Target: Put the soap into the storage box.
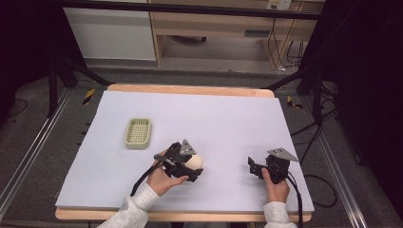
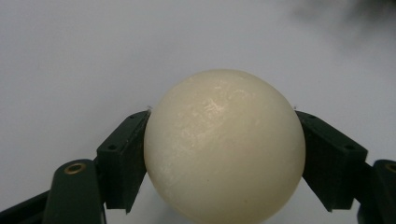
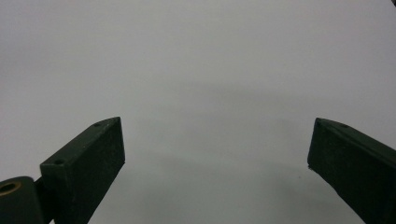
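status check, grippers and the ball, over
Left gripper shut on cream ball, both jaws against its sides. Right gripper open, nothing between its jaws. Green basket sits apart, path to it unobstructed.

Lab: black-curtained frame point(image 1: 190, 8), floor rails point(image 1: 28, 156), cables point(image 1: 304, 142).

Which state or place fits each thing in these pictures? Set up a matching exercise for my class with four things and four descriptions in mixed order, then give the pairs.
Things:
1. cream-white round ball
2. pale green slotted plastic basket
3. left tongs
4. right tongs

Descriptions:
A. jaws wide apart over bare table
B. lies alone on the left part of the pale table cover
C. clamped between two black jaws
D. shut on a round thing

Pairs: 1-C, 2-B, 3-D, 4-A
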`<state>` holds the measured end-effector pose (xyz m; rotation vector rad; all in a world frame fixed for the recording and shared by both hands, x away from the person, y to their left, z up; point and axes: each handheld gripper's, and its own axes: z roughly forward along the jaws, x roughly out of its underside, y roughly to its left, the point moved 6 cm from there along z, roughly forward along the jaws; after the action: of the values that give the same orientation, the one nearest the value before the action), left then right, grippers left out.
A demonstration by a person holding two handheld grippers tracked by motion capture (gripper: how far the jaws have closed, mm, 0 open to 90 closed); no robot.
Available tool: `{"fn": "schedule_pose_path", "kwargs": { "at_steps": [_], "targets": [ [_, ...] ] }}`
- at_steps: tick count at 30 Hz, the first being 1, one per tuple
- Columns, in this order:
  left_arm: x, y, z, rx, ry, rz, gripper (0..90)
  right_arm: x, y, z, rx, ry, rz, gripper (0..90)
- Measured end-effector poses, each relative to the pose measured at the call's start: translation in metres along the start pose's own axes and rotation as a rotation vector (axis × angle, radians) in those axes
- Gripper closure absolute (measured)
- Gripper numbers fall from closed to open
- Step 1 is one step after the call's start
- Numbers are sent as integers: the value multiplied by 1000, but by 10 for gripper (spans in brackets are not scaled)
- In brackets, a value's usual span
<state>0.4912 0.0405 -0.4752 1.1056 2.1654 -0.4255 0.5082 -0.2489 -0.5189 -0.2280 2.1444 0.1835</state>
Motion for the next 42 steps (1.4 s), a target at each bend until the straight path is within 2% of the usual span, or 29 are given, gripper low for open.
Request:
{"fn": "schedule_pose_path", "kwargs": {
  "at_steps": [11, 22, 32, 42],
  "targets": [
    [9, 17, -15, -23, -8, -31, 238, 0, 0, 0, 2, -1, -2, 43],
    [13, 27, -28, -38, -10, -43, 238, 0, 0, 0, 4, -4, -4, 43],
    [21, 46, -42, -73, -7, -62, 238, 0, 0, 0, 8, -6, -7, 43],
    [25, 55, -51, -85, -16, -84, 238, 0, 0, 0, 5, -3, -3, 43]
  ]
}}
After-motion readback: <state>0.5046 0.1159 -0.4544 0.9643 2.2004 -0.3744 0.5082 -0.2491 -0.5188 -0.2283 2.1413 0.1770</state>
